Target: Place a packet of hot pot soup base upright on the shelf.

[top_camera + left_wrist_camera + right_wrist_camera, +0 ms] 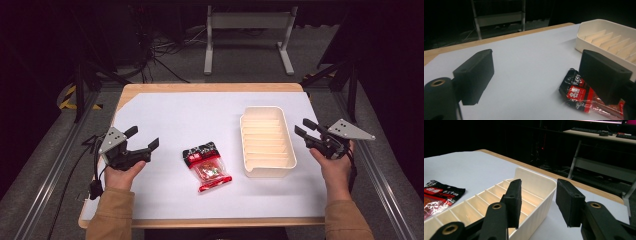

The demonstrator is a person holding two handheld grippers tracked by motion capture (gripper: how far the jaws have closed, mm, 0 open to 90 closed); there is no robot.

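While left gripper (142, 138) hovers, jaws apart, right gripper (304, 128) flanks tray (267, 172).

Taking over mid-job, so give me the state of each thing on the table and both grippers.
Snack packet: sealed, lying flat on the white sheet, untouched.
Divided tray: upright, compartments empty.
Left gripper: open, holding nothing.
Right gripper: open, holding nothing, beside the tray.

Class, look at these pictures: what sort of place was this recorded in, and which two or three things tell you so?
Probably a lab or test workshop, not a home. A wooden table covered with a white sheet stands in a dark room, loose cables trail over the grey floor behind it, and a metal frame stands further back.
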